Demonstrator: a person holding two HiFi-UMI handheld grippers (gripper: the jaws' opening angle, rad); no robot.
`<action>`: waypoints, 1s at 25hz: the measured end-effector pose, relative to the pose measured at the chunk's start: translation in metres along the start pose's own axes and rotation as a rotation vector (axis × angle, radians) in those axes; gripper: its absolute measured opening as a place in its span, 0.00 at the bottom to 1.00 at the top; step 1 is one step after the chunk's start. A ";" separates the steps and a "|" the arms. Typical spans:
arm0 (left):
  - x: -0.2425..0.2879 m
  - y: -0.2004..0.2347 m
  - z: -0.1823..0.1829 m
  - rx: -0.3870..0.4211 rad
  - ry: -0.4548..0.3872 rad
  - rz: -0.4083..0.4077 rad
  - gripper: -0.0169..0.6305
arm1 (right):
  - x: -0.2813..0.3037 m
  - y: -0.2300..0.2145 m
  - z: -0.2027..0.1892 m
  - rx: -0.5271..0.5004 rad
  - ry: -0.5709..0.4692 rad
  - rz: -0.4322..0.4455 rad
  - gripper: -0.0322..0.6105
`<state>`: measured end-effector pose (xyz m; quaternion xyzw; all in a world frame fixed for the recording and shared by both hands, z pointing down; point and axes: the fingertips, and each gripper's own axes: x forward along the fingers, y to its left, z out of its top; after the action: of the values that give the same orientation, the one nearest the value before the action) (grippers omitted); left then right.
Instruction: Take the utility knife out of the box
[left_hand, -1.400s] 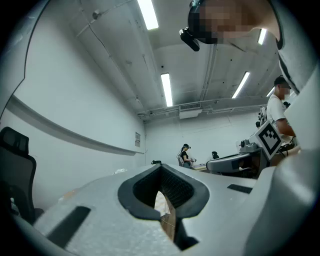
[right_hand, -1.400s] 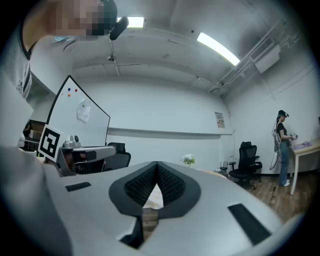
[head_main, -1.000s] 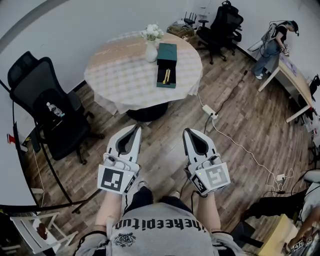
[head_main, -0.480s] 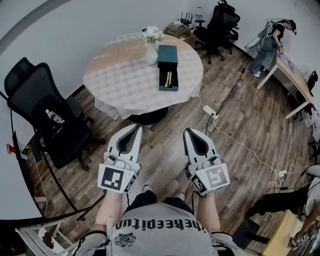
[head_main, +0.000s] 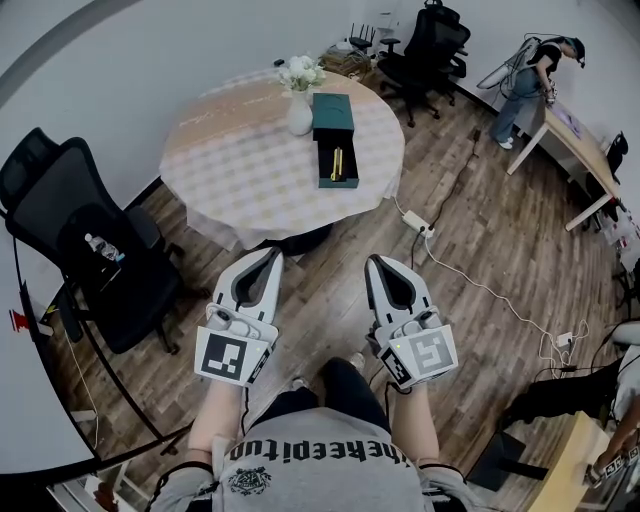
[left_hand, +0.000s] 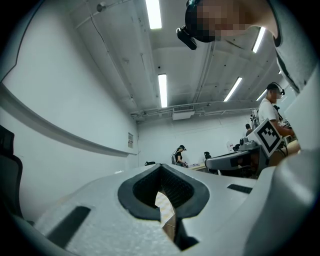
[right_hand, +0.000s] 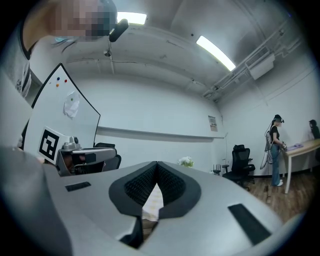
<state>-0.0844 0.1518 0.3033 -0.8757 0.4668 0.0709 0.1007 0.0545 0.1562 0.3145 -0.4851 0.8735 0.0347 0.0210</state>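
On the round table (head_main: 250, 160) lies a dark green box (head_main: 338, 177), its tray open, with the lid (head_main: 333, 104) just behind it. Inside the tray a gold utility knife (head_main: 337, 162) lies lengthwise. Both grippers hover over the wooden floor, well short of the table and pointing toward it. My left gripper (head_main: 274, 256) (left_hand: 161, 167) is shut and holds nothing. My right gripper (head_main: 373, 262) (right_hand: 156, 165) is shut too, and also holds nothing. Through the jaw gaps in both gripper views, only a strip of checked tablecloth shows.
A white vase of flowers (head_main: 300, 100) stands left of the lid. A black office chair (head_main: 90, 250) is left of the table. A power strip with its cable (head_main: 417, 222) lies on the floor to the right. More chairs (head_main: 430, 45) and a person at a desk (head_main: 525, 80) are at the far right.
The table and box have come closer and sit lower in the head view, as the person walks toward them. Both grippers keep their pose and stay shut.
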 end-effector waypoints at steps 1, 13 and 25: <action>0.003 0.003 -0.002 -0.004 0.000 0.002 0.05 | 0.004 -0.002 0.000 -0.001 0.000 0.001 0.06; 0.073 0.040 -0.020 -0.009 0.002 0.055 0.05 | 0.073 -0.053 -0.006 0.012 -0.001 0.060 0.06; 0.159 0.055 -0.037 -0.004 0.007 0.103 0.05 | 0.130 -0.131 -0.005 0.005 -0.001 0.107 0.06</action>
<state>-0.0405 -0.0152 0.2986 -0.8509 0.5116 0.0739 0.0935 0.0969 -0.0230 0.3052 -0.4378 0.8982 0.0337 0.0206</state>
